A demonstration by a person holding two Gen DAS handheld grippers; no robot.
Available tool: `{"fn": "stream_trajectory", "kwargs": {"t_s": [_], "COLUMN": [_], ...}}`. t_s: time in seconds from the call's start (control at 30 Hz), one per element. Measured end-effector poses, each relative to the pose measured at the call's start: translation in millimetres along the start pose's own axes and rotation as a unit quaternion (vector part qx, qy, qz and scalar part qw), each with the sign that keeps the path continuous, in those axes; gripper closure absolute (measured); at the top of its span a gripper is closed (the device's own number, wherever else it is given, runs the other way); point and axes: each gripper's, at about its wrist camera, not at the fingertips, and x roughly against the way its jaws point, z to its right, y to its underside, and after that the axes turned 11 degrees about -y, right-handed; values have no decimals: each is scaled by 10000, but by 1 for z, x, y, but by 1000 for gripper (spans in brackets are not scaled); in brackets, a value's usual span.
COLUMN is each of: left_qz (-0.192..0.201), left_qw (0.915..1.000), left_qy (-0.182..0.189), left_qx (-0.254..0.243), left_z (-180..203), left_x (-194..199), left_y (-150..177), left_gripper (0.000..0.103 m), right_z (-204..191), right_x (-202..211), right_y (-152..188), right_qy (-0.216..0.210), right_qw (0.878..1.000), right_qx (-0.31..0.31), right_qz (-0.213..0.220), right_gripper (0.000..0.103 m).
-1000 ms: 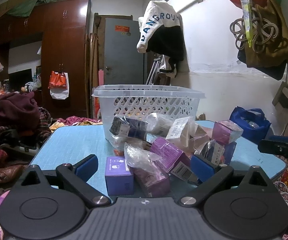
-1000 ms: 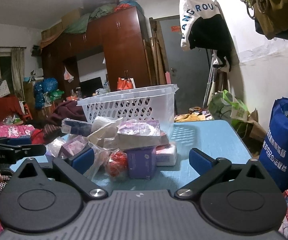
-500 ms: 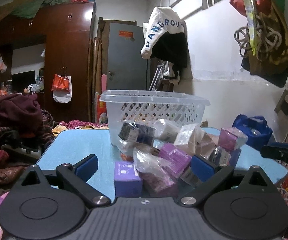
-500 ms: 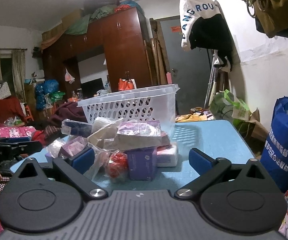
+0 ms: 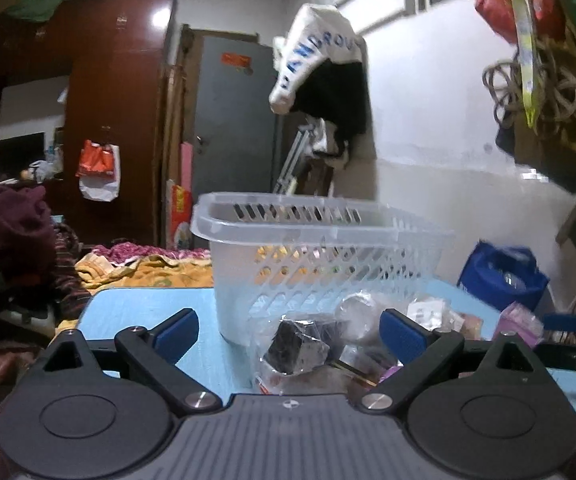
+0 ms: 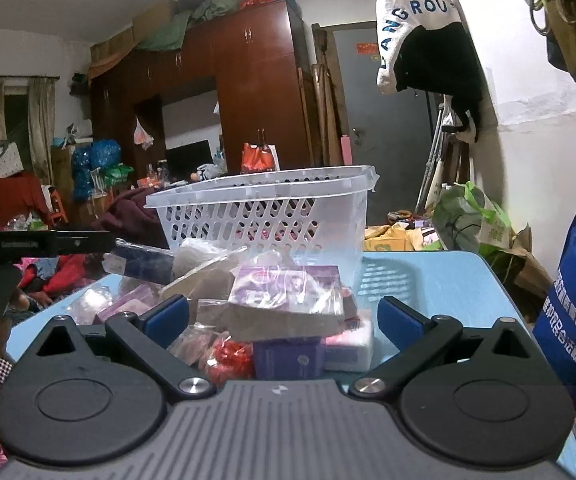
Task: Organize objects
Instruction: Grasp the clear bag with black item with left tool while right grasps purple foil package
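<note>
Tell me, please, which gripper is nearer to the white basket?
Left. The left gripper is open just short of the basket, a bagged dark box between. The right gripper, also open, sits behind the whole pile, farther back.

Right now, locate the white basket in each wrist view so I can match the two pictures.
Left wrist: the basket stands centre frame on the blue table, just beyond the open left hand-held gripper.
Right wrist: the basket sits centre, slightly left, behind the pile of packets.
Shared landmark: the white hoodie hanging on the wall, above and right of the basket.
</note>
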Motion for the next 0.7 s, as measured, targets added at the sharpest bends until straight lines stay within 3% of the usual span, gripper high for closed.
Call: {"fn": "stream_trajectory", "kwargs": {"t_s": [0.13,0.3,0.4,0.47,0.5,0.7], "left_qz": [-126,-244,-184,-105,-74,357], "left_qw": [9999,9996,9998,9999,9999,9994], "left_qy": [38,123,77,84,86,29], "left_qx": [-42,34,27,39,42,30], "left_z": [4,2,1,1,1,-6], "left_x": [-14,-20,-19,-17,-16,0], "left_y": [3,11,13,13,13,12], "left_gripper": [8,23,39,55,56,58], "right_z": [2,5,2,1,0,0], "right_x": [-7,-12,-11,-13,-14,-9], "right_y": [3,1,0,-2,-3,-9], "right_qy": [-41,-78,-88,-108,-101,33], "right_qw": [9999,9999,9998,9996,9996,9991], "right_qx": [76,87,197,242,256,408], "right_qz": [-55,-88,-54,-73,-72,133], "right_gripper": [0,4,12,28,34,34]}}
